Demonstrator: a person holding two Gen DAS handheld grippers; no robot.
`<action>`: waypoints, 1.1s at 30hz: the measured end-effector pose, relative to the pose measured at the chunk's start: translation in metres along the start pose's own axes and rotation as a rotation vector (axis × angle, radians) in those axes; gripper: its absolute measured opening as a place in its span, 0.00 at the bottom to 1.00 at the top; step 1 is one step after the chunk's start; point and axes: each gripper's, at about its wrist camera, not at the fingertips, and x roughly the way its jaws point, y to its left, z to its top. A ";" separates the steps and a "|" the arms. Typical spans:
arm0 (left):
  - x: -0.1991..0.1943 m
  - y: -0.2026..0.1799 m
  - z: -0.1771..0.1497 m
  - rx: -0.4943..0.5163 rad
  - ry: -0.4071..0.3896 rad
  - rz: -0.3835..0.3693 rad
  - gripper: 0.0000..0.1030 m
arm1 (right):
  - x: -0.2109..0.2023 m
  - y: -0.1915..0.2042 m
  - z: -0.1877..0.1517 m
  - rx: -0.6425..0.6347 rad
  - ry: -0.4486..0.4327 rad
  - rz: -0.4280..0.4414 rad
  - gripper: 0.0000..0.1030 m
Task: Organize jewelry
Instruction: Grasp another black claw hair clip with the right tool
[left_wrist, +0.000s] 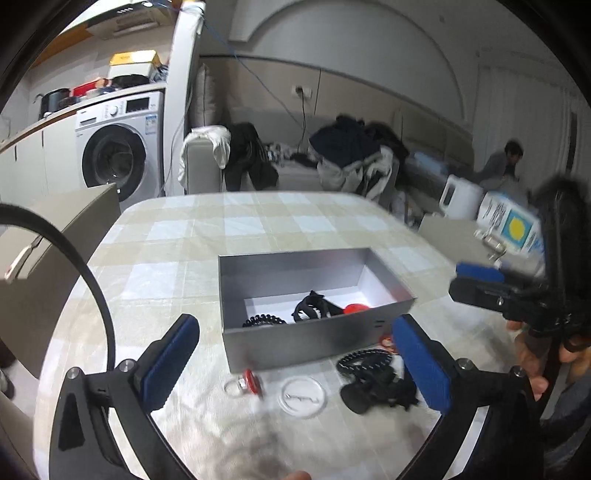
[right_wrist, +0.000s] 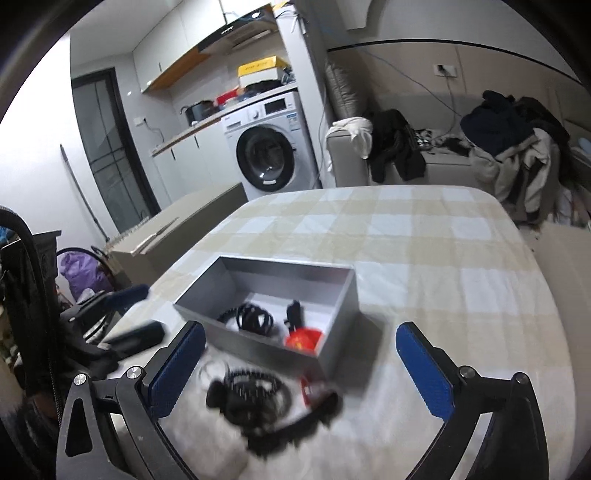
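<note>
A grey open box (left_wrist: 295, 341) stands on the checked tablecloth and holds a black coil tie (left_wrist: 264, 320), a black clip (left_wrist: 312, 306) and a red piece (left_wrist: 356, 308). In front of it lie a red-topped ring (left_wrist: 245, 384), a clear round lid (left_wrist: 303, 397) and a heap of black hair ties and clips (left_wrist: 373, 380). My left gripper (left_wrist: 295, 362) is open and empty above these loose items. My right gripper (right_wrist: 301, 373) is open and empty above the black heap (right_wrist: 258, 402), with the box (right_wrist: 338, 354) just beyond; it also shows at the right of the left wrist view (left_wrist: 480, 284).
The table (right_wrist: 424, 258) has a checked cloth. Chair backs stand at its left (left_wrist: 55, 229) and right (left_wrist: 450, 236). A washing machine (left_wrist: 118, 147) and a sofa with heaped clothes (left_wrist: 354, 155) lie beyond. A white jug (left_wrist: 461, 201) and carton (left_wrist: 513, 229) sit at the right.
</note>
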 end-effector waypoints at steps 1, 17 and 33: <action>-0.002 -0.001 -0.003 -0.006 -0.010 -0.009 0.99 | -0.006 -0.004 -0.006 0.021 -0.010 0.008 1.00; 0.015 -0.019 -0.034 0.056 0.076 -0.001 0.99 | 0.008 -0.006 -0.052 0.013 0.144 0.040 0.99; 0.014 -0.019 -0.038 0.060 0.085 -0.007 0.99 | 0.042 0.003 -0.057 0.004 0.261 -0.049 0.54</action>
